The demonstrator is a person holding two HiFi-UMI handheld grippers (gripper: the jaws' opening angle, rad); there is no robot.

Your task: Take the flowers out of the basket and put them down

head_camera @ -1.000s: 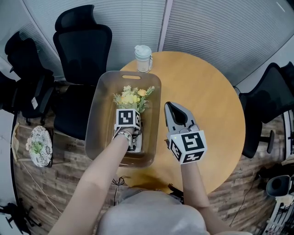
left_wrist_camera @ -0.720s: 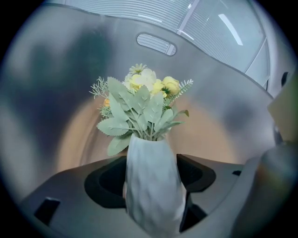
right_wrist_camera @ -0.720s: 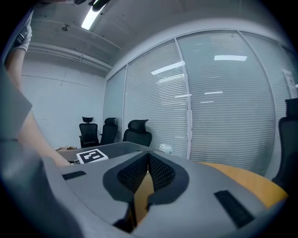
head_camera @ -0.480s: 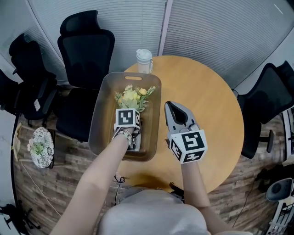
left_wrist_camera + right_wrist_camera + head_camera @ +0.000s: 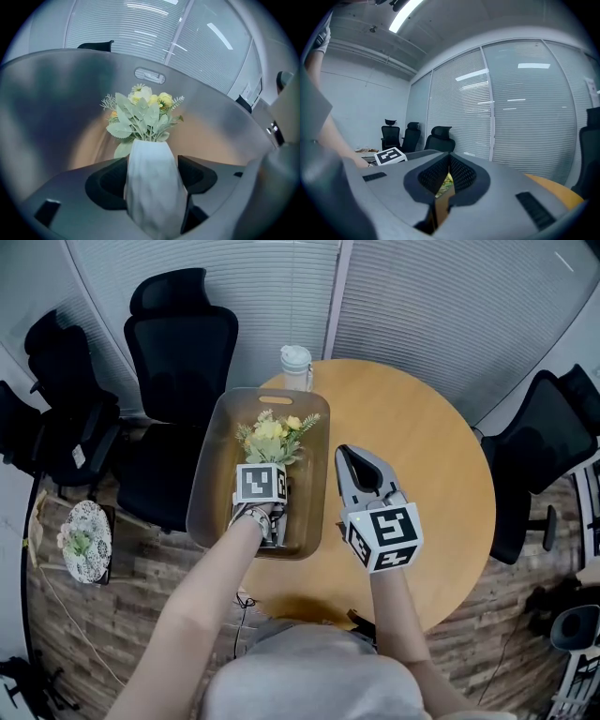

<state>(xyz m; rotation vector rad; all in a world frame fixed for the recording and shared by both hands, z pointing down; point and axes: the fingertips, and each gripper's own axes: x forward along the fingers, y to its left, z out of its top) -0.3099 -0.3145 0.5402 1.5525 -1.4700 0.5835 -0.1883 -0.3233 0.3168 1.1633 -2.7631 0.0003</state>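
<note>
The flowers (image 5: 277, 437), yellow and cream blooms with pale green leaves (image 5: 143, 112), stand in a white faceted vase (image 5: 152, 187) inside the translucent brown basket (image 5: 208, 465). My left gripper (image 5: 269, 486) reaches into the basket, and its jaws are shut on the vase's body (image 5: 152, 176), with the basket wall (image 5: 56, 103) curving all round. My right gripper (image 5: 349, 456) hovers over the round wooden table (image 5: 422, 446) just right of the basket. Its jaws (image 5: 447, 171) are shut with nothing between them.
A white lidded cup (image 5: 294, 364) stands on the table behind the basket. Black office chairs sit at the back left (image 5: 183, 343), far left (image 5: 66, 418) and right (image 5: 544, 446). A lace-patterned dish (image 5: 80, 538) lies on the wooden floor at the left.
Both grippers keep their places and their jaw states. In the head view the basket's near end sits a little further from me than before.
</note>
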